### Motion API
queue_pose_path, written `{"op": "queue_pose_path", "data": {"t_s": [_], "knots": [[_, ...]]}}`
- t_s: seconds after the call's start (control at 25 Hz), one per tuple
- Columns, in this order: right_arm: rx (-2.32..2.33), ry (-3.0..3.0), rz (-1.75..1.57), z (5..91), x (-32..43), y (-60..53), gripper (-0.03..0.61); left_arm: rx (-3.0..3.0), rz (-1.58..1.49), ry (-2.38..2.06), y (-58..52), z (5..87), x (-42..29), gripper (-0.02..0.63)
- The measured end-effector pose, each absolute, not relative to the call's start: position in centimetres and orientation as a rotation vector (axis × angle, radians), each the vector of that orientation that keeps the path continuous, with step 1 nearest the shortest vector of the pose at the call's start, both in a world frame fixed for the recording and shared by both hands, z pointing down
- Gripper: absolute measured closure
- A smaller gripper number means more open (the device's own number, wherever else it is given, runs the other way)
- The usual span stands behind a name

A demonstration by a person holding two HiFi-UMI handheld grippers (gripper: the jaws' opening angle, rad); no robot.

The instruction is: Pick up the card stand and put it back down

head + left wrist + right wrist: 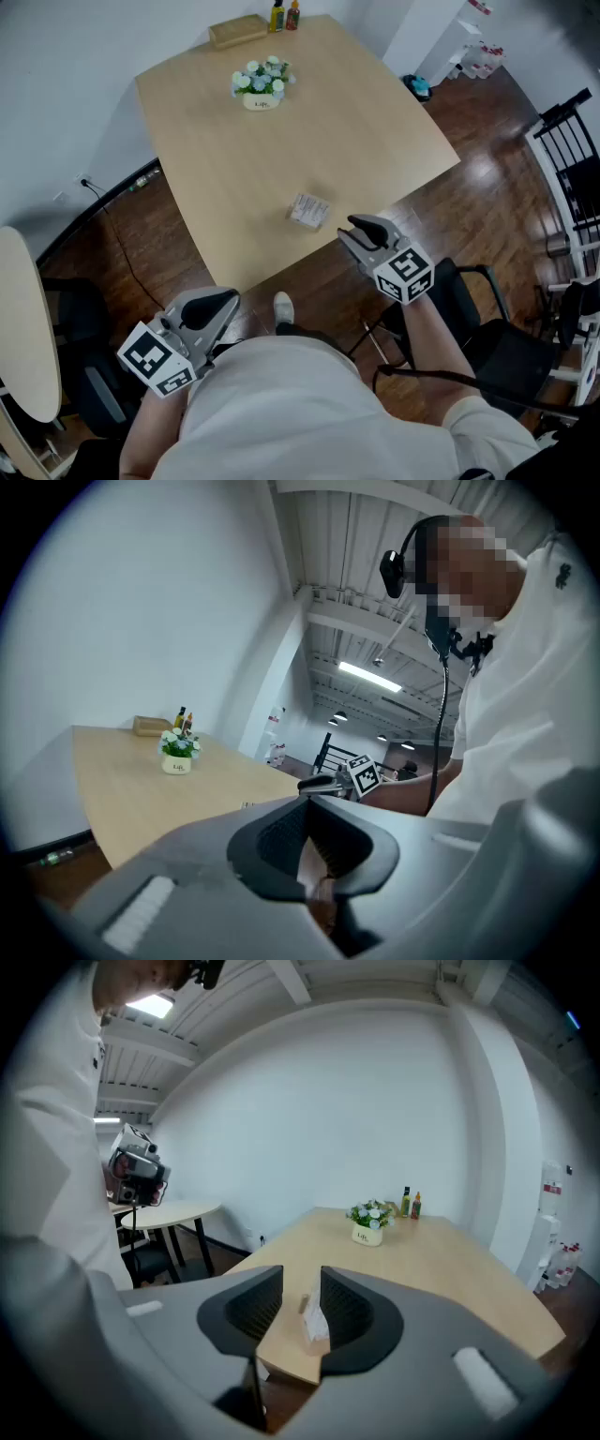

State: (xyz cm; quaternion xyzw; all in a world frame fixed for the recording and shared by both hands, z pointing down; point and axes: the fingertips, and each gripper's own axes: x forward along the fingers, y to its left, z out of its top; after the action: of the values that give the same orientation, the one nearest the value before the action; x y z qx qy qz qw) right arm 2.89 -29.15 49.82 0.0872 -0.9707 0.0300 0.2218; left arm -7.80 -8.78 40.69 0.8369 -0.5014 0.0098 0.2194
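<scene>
The card stand (308, 210) is a small clear holder with a printed card. It stands near the front edge of the wooden table (234, 159). My right gripper (354, 230) hovers just right of it at the table's edge, open and empty. In the right gripper view the card stand (314, 1321) shows through the gap between the jaws of the right gripper (301, 1279), a little ahead of them and untouched. My left gripper (223, 302) hangs low by the person's body, off the table. In its own view the left gripper (307, 803) has its tips together on nothing.
A white pot of flowers (262, 82) stands at the far middle of the table, with a flat box (237, 30) and two bottles (284, 15) at the far edge. A round table (23, 328) is at left. A black chair (497, 347) is at right, with a black rack (577, 159) beyond it.
</scene>
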Motion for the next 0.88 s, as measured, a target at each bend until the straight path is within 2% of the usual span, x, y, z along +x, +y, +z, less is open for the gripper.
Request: {"op": "queue_pose_path", "data": {"t_s": [0.6, 0.88], "knots": [[-0.005, -2.581, 0.189, 59.0, -2.6, -34.5, 0.436, 2.170, 0.053, -1.565, -11.4, 41.2, -9.7, 0.612], [-0.066, -2.574, 0.218, 60.1, -3.8, -34.1, 0.465, 2.137, 0.064, -1.576, -12.1, 41.5, -9.8, 0.612]]}}
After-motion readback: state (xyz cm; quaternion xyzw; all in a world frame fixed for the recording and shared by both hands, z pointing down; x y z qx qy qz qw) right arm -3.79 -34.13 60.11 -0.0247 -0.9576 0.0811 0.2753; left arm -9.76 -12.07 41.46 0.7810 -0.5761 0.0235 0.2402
